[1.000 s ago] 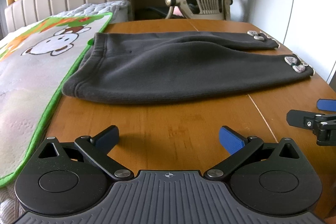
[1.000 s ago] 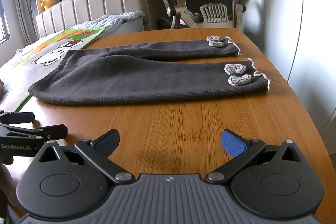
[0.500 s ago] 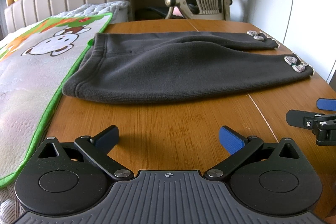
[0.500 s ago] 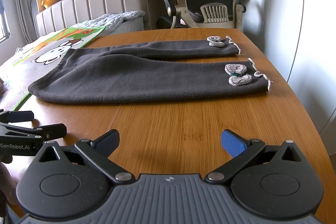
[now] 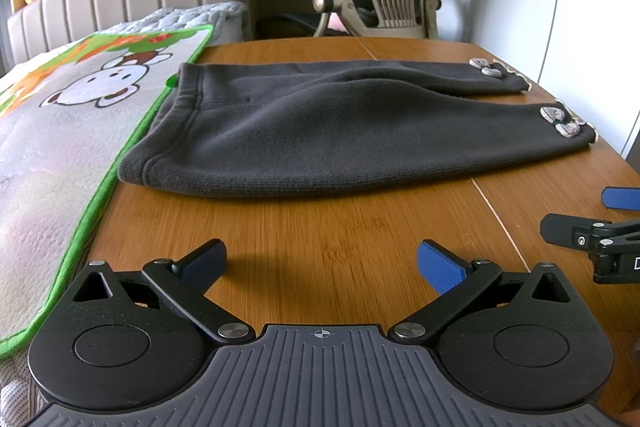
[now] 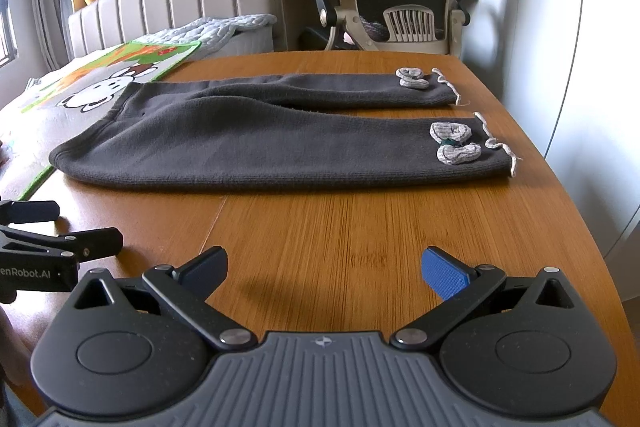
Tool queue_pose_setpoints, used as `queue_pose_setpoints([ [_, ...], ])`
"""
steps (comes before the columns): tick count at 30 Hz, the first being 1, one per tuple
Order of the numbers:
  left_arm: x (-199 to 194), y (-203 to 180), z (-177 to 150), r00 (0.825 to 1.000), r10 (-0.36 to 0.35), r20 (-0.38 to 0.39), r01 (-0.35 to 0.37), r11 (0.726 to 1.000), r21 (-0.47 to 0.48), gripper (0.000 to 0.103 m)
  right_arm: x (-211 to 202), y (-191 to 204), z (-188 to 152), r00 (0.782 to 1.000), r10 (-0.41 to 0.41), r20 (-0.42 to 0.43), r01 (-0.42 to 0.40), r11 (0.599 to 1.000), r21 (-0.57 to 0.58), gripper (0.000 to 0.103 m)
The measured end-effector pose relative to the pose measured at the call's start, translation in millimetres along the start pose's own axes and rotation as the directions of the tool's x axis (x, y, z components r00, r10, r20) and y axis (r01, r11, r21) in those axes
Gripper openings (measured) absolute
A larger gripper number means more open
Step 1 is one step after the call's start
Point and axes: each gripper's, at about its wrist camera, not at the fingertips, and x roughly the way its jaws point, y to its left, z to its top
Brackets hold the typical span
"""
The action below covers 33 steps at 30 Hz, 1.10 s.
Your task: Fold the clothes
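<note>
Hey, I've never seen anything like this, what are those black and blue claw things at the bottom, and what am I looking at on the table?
Each picture comes from a camera on a hand-held gripper that a person carries, looking forward along its two fingers. One shows the left hand-held gripper, the other the right hand-held gripper. Both are open and hold nothing. Dark trousers lie flat on a wooden table, legs spread apart, not yet folded. A cartoon mat lies beside the waistband.
</note>
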Motion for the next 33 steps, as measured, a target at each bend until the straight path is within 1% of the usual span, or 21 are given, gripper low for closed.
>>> queue_pose_setpoints([
  [33,1.1,0.2,0.7,1.000,-0.003,-0.001,0.003,1.000,-0.001,0.103,-0.7,-4.9,-0.3,1.000,0.016,0.008,-0.016,1.000,0.013,0.103],
])
